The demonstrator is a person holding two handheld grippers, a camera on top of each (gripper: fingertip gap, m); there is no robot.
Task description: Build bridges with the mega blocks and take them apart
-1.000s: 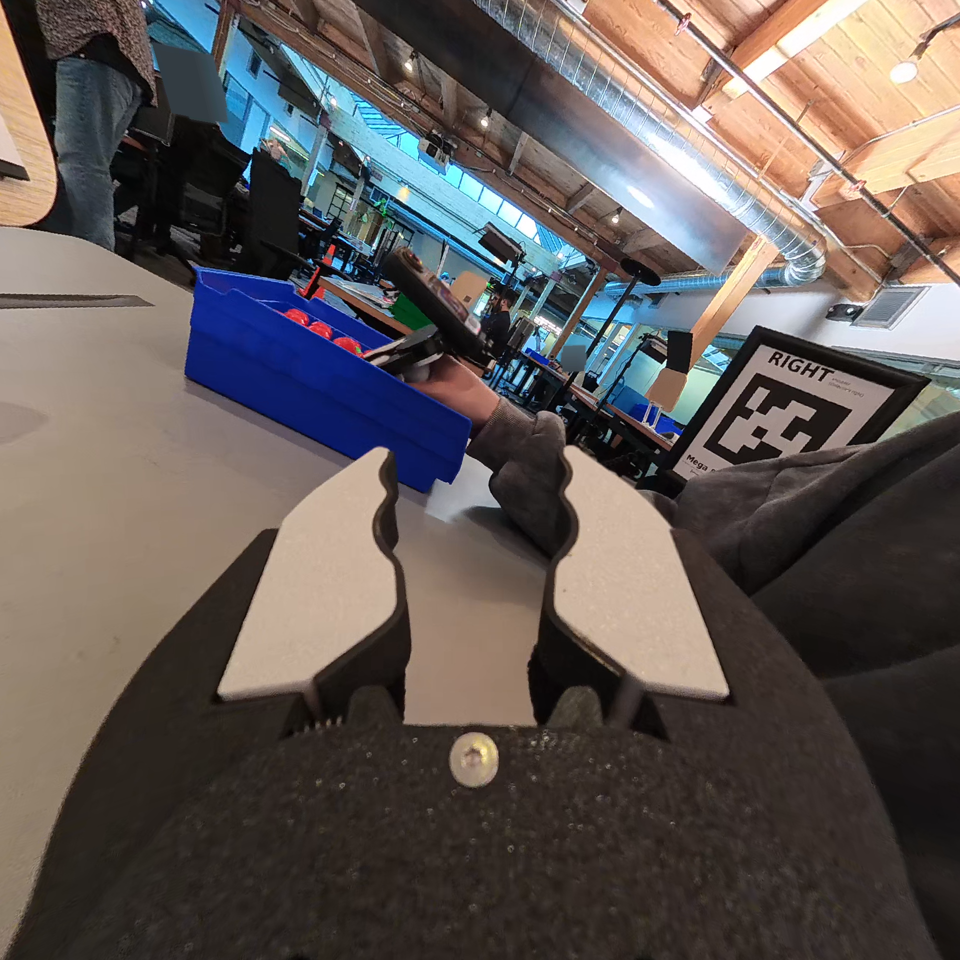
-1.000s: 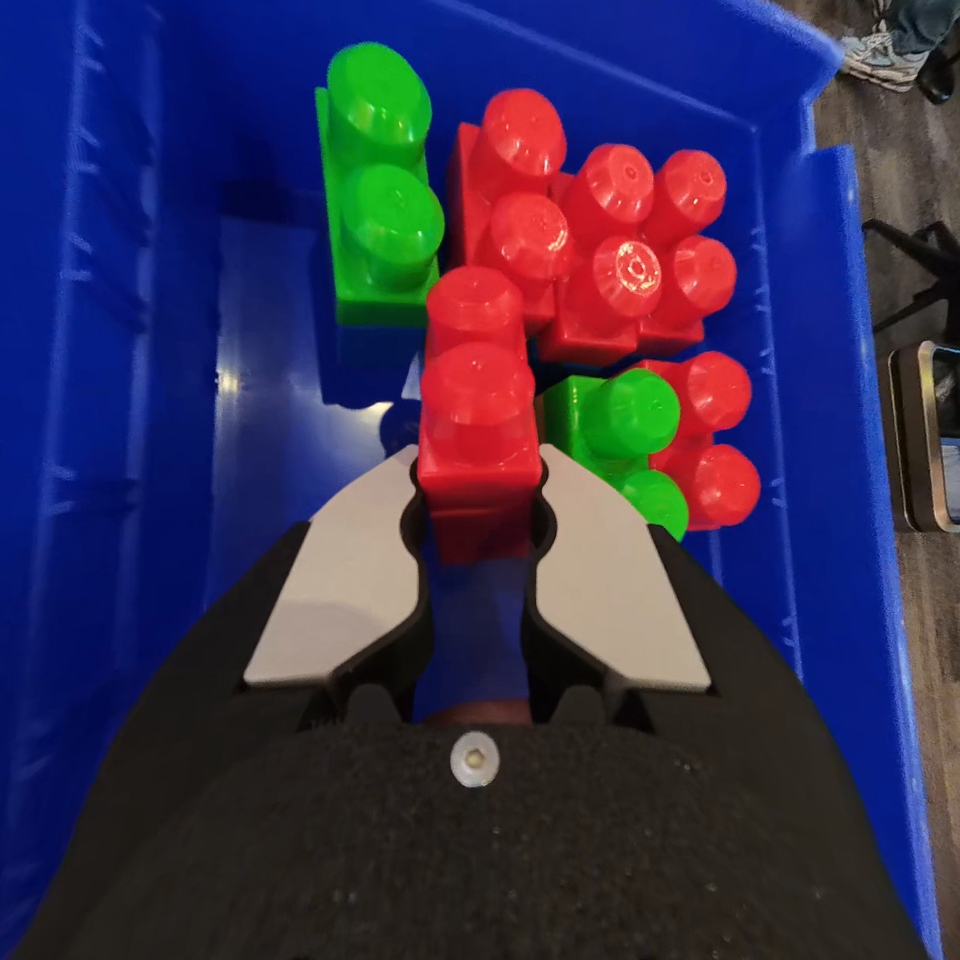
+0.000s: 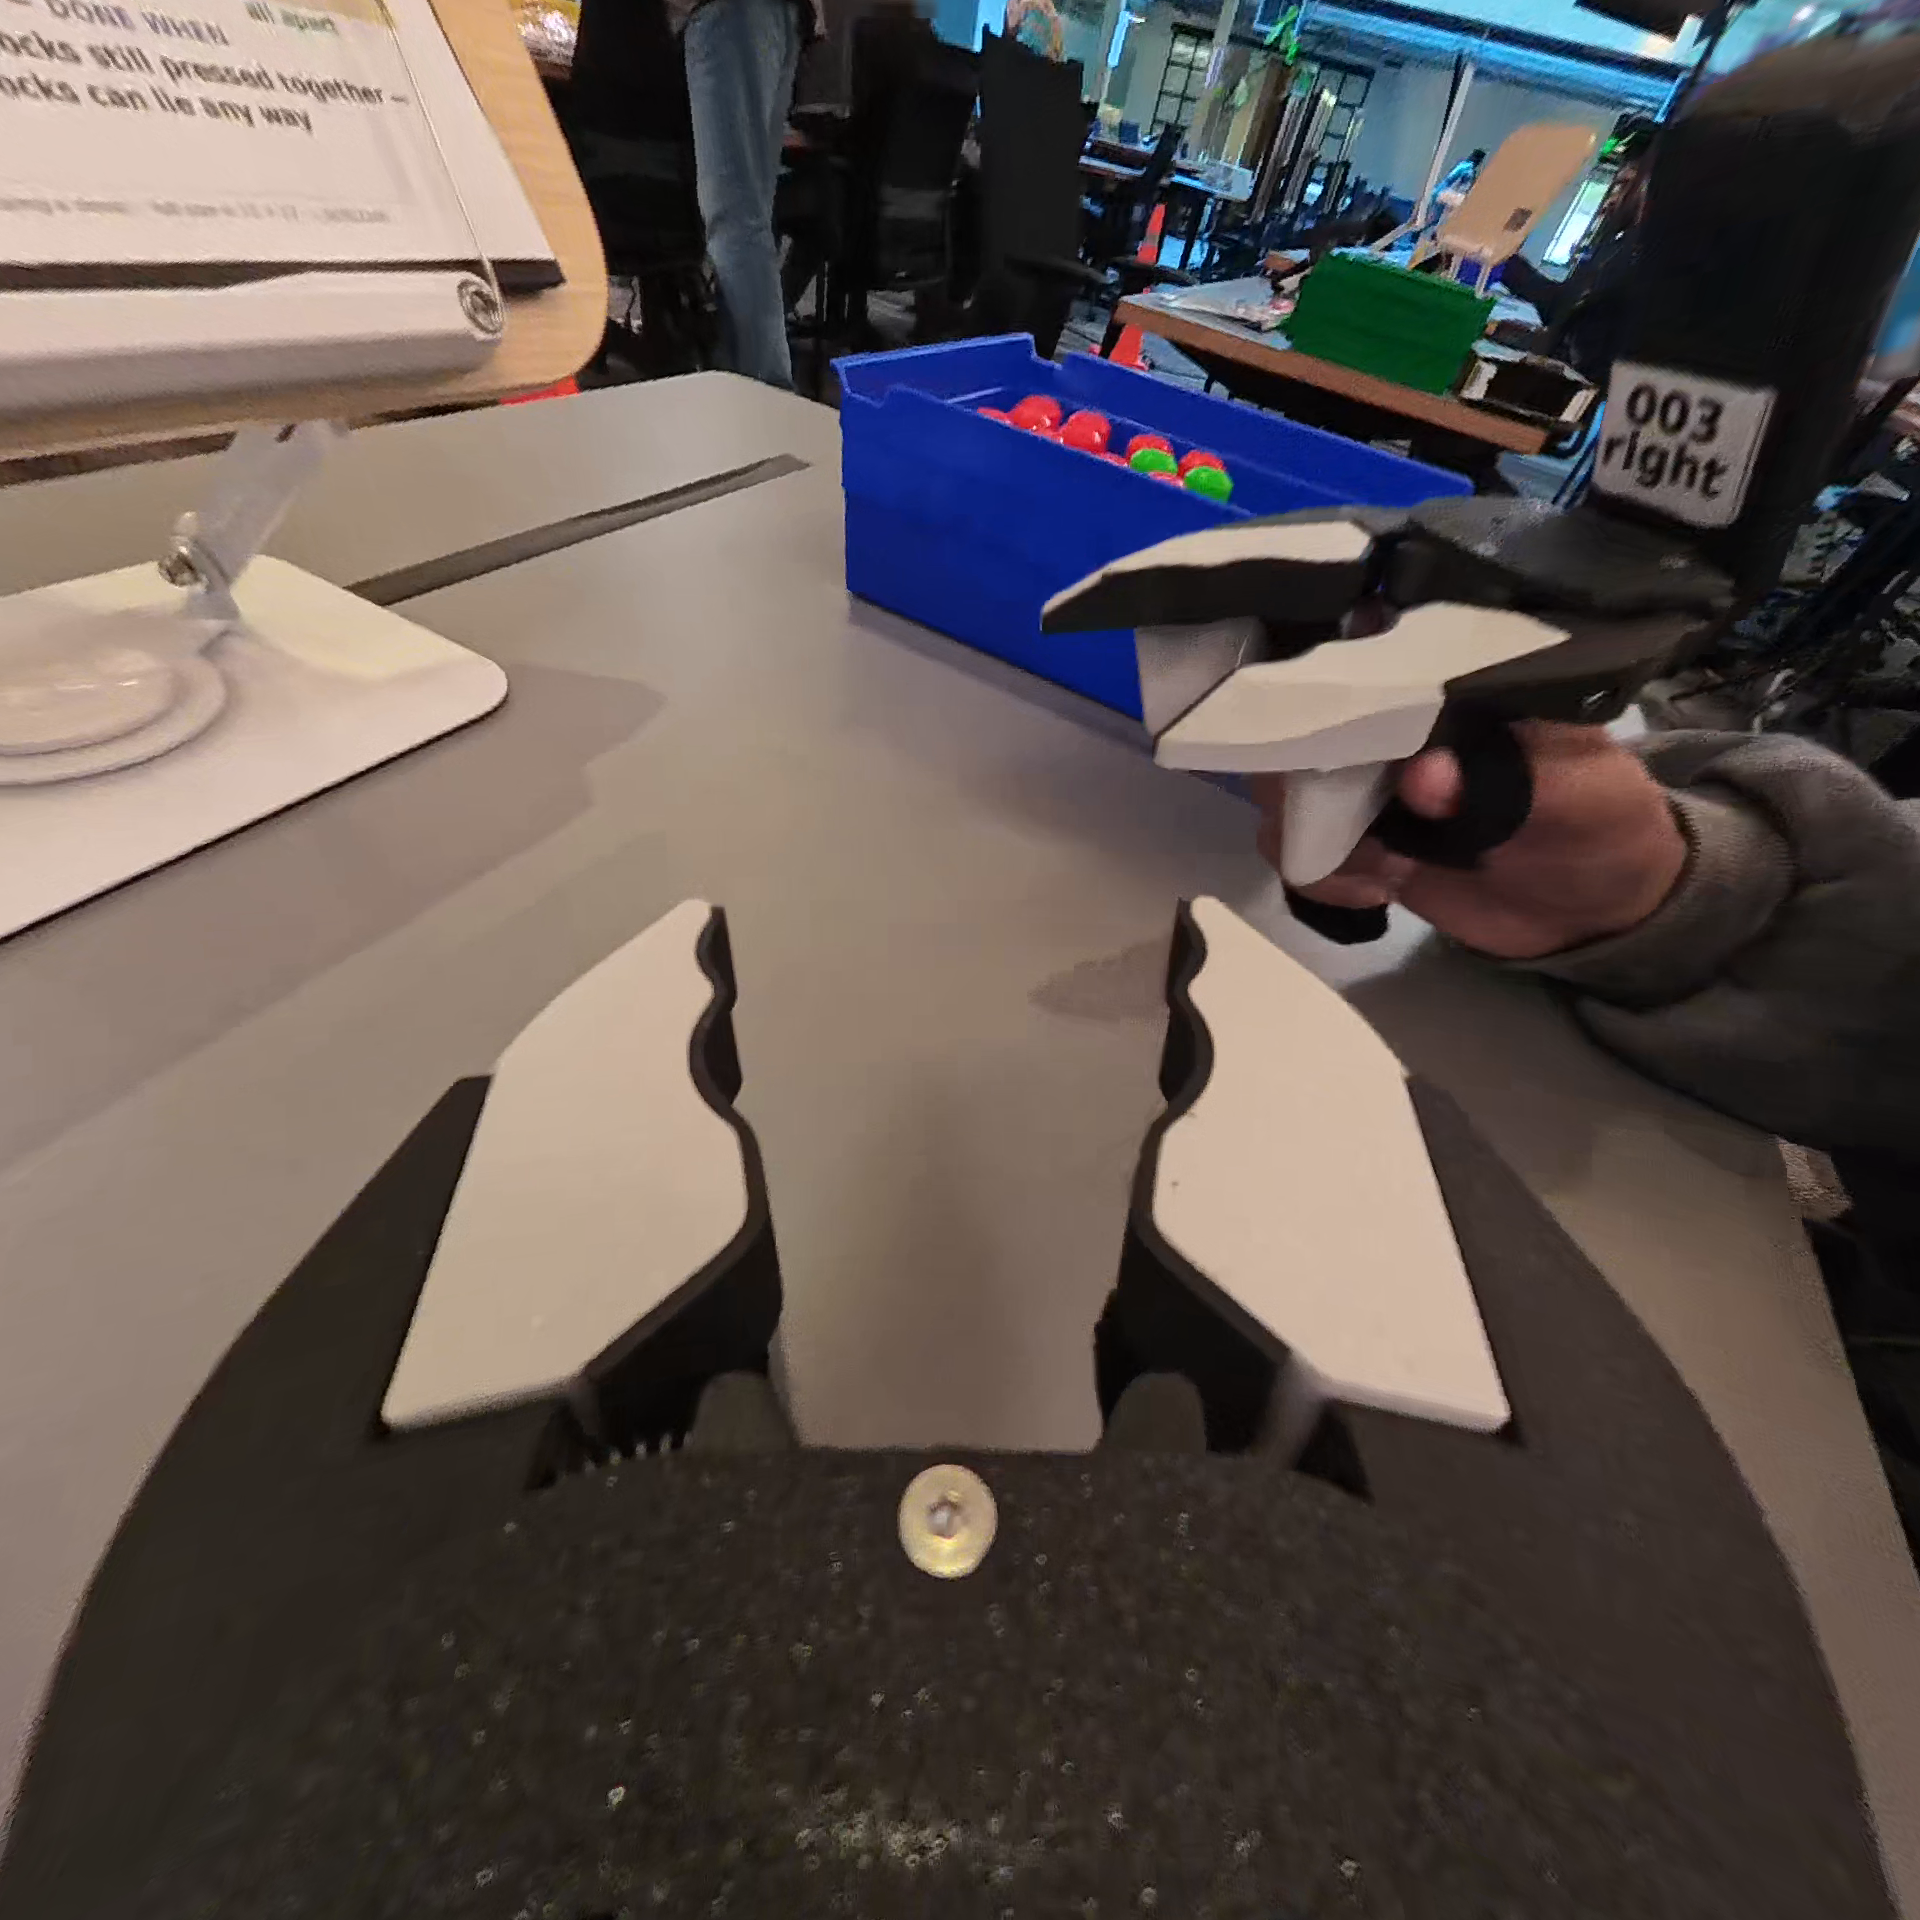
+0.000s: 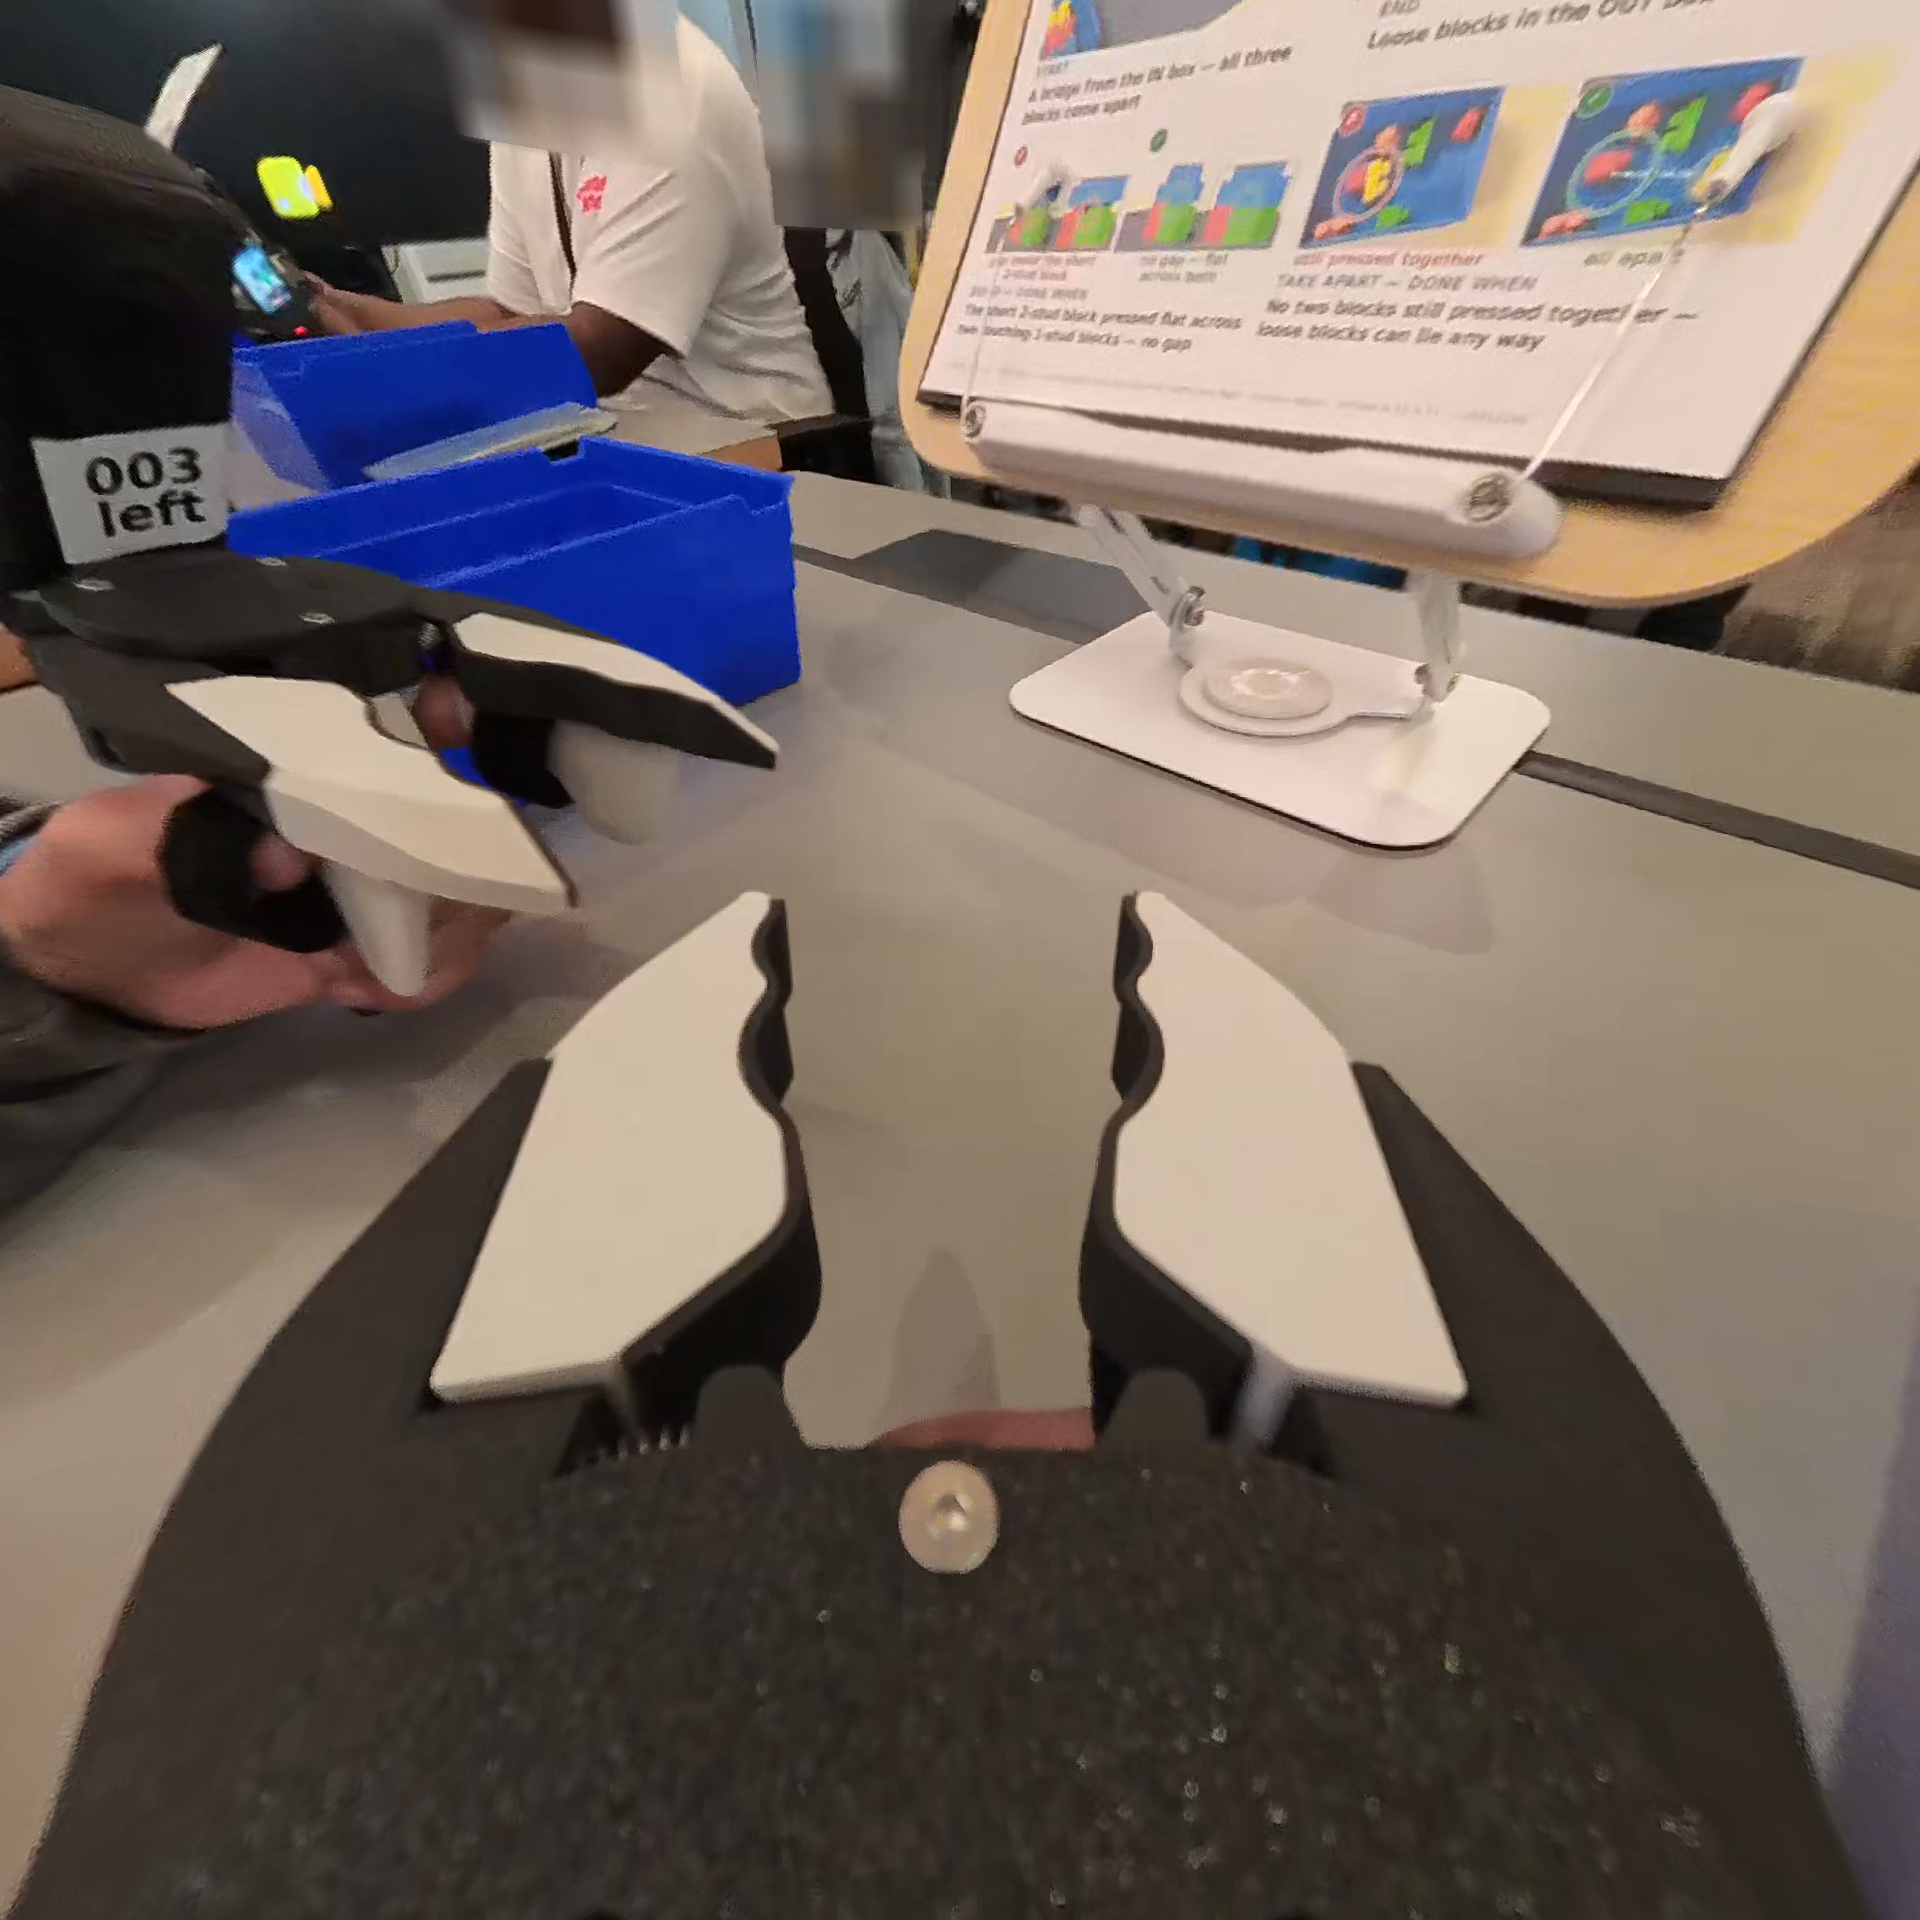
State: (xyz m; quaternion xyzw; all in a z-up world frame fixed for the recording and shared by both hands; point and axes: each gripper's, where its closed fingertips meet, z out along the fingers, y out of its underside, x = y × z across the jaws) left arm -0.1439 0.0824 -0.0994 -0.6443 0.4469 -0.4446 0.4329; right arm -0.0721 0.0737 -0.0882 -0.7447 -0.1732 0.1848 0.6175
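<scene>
Both grippers hover low over the grey desk (image 3: 935, 831), nothing held in either.

Left gripper (image 3: 951, 914): jaws wide apart, only bare desk between the fingers. From the right wrist view it sits at the left (image 4: 665, 821), gripped by a hand (image 4: 156, 935) resting on or just above the desk, jaws spread, empty.

Right gripper (image 4: 951, 904): jaws also parted, empty, bare desk in the gap. In the left wrist view it shows at right (image 3: 1101, 675), held by a hand (image 3: 1507, 852) in a grey sleeve (image 3: 1766, 935), tips pointing left, spread.

Blocks: red blocks (image 3: 1060, 426) and green blocks (image 3: 1179, 468) lie in a blue bin (image 3: 987, 540) on the desk, beyond the right gripper, at that gripper's side of the desk. Only the studs show over the rim; can't tell how many or whether any are joined.

A second blue bin (image 4: 582, 582) stands behind the left gripper; what shows of its inside looks bare, the floor is mostly hidden by the wall. Another blue bin (image 4: 405, 384) sits farther back.

A white stand (image 4: 1288, 717) on the desk carries a wooden board with an instruction sheet (image 4: 1403, 208), tilted toward the grippers, between the two bins at the far edge.

Background: a person in a white shirt (image 4: 644, 239) seated behind the bins; another in jeans (image 3: 732, 208) standing past the desk.
</scene>
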